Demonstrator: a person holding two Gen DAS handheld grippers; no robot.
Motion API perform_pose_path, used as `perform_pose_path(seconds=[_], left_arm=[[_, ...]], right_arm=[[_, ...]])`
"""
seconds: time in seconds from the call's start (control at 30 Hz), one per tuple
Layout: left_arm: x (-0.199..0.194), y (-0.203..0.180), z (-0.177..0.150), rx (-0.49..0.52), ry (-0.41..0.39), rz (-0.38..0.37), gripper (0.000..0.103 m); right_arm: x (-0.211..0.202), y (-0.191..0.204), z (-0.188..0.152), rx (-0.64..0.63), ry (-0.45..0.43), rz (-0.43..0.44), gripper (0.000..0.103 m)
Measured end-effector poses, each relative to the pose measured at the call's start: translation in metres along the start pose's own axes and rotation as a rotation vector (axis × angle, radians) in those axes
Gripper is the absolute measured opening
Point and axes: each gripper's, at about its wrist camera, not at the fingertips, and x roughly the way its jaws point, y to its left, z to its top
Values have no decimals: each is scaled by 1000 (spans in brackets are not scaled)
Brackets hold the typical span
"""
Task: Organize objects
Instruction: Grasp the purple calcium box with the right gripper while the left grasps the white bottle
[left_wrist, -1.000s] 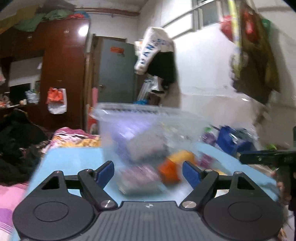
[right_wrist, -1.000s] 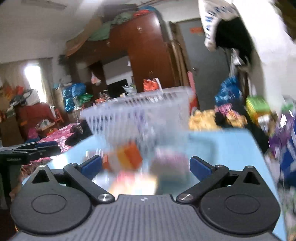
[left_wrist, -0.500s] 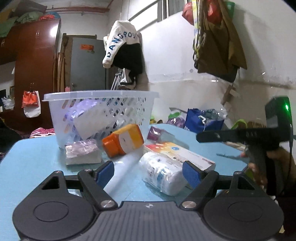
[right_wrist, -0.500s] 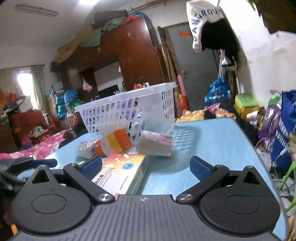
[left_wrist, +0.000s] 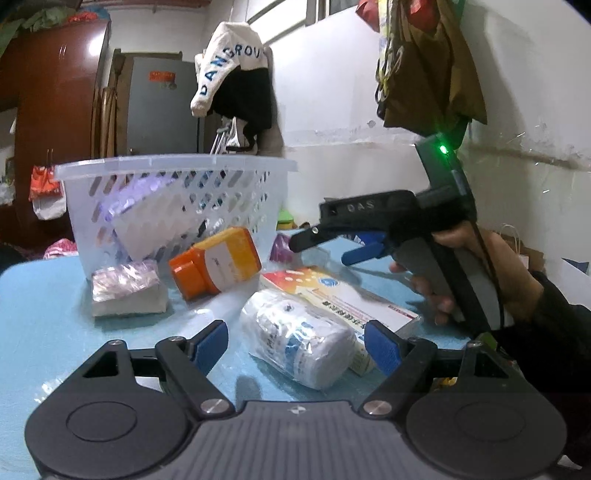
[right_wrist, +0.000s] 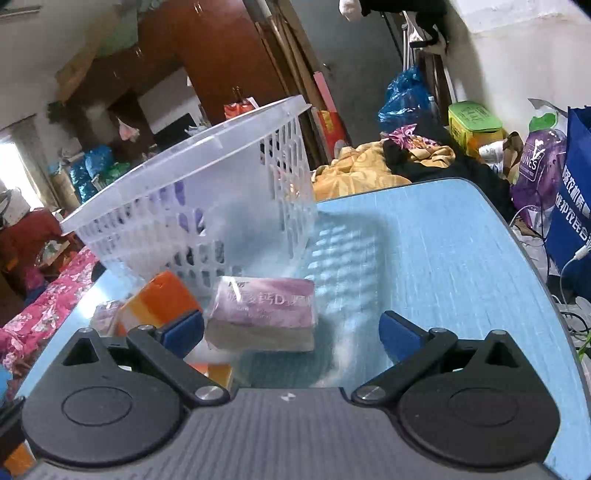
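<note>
A white lattice basket (left_wrist: 173, 166) stands on the blue table (left_wrist: 40, 306), with a purple-and-white pack inside it. In front of it lie a purple wrapped pack (left_wrist: 127, 288), an orange-capped bottle (left_wrist: 218, 264), a flat printed box (left_wrist: 340, 299) and a film-wrapped white bottle (left_wrist: 291, 332). My left gripper (left_wrist: 295, 343) is open, and the white bottle lies between its blue pads without touching them. My right gripper (right_wrist: 291, 328) is open too, low over the table. A purple pack (right_wrist: 262, 314) lies between its fingers, close to the left pad. The basket (right_wrist: 207, 206) stands just behind that pack.
A hand (left_wrist: 480, 273) holds the right gripper (left_wrist: 321, 251) above the flat box. The table's curved edge (right_wrist: 517, 236) runs on the right, with bags (right_wrist: 569, 192) and cables on the floor beyond. Clothes hang on the white wall (left_wrist: 332, 92) behind.
The left gripper has come down closer to the white bottle. The right gripper has moved forward and tilted, so the purple pack now lies between its fingers. Both grippers stay open.
</note>
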Motion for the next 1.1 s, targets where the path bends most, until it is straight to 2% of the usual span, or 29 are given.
perform_pose_path(seconds=[0.13,0.23,0.3,0.33,0.37,0.47,0.83,1.1], left_arm=[[3,4,0,-21,7,-17,84],[5,7,-2,-36,4,-12,84],[6,11,-2,-58,8,-30,83],[6,11,-3,-62,7,-33,78],[5,12,-2,-64,4,-26,69],[3,10,-4,-43,-1,30,69],[5,-9,-5,55,-22,99,67],[-12,-17,-7,98,-120,121,66]], right_arm=[[2,0,2,-10,-9,-10,100],[9,4,5,-23,3,3,94],[14,8,6,-40,12,3,75],[13,9,6,-46,11,14,69],[12,8,5,-44,12,30,68],[4,3,4,-15,-13,58,67],[-49,10,-17,-6,-177,103,67],[-76,18,-34,-47,-254,122,67]])
